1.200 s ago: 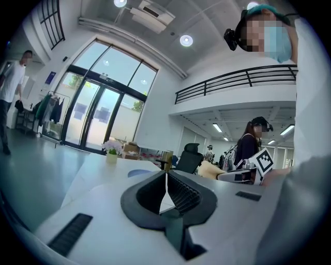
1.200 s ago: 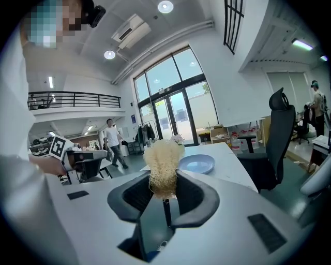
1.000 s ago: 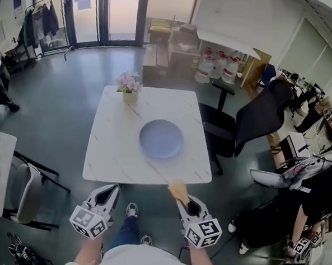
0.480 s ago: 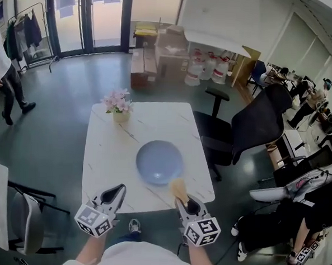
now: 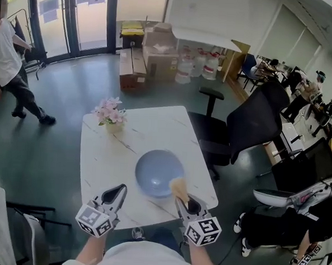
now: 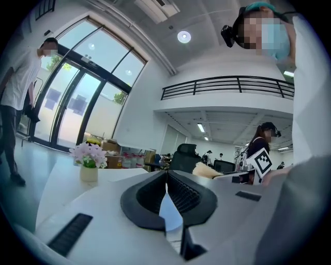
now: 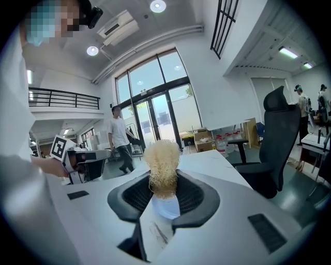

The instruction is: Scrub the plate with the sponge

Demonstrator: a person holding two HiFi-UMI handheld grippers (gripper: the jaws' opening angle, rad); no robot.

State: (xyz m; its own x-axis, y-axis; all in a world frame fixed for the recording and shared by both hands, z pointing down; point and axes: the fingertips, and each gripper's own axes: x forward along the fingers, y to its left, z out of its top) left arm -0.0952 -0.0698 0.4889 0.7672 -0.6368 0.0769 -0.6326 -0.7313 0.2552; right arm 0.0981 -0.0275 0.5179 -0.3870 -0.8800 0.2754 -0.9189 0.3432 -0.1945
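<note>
- Marble-white surface sits mid-room in a big open office, with dark green floor all around it.
- Pale blue plate lies flat on the near half of the surface, a little right of centre and close to the near edge.
- Right tool is clamped on a straw-coloured, fibrous sponge. The right gripper view shows both jaws pressing on its lower part, and its frizzy top sticks out past the tips.
- From the head view, the sponge's tip overlaps the plate's near right rim. Whether it actually touches, I cannot tell.
- Left tool has its jaws fully together with nothing between them. It hovers over the surface's near edge, left of the plate and apart from it.
- 1 small pot of pink flowers stands near the far left corner of the surface, well apart from the plate.
- Black office chair is parked just beside the surface's right side.
- Over on the far side are tall glass doors, then stacked cardboard boxes and a cluster of water jugs on the floor.
- 1 person in a white top and dark trousers is mid-stride on the floor at far left.
- More people are gathered at the far right of the room.
</note>
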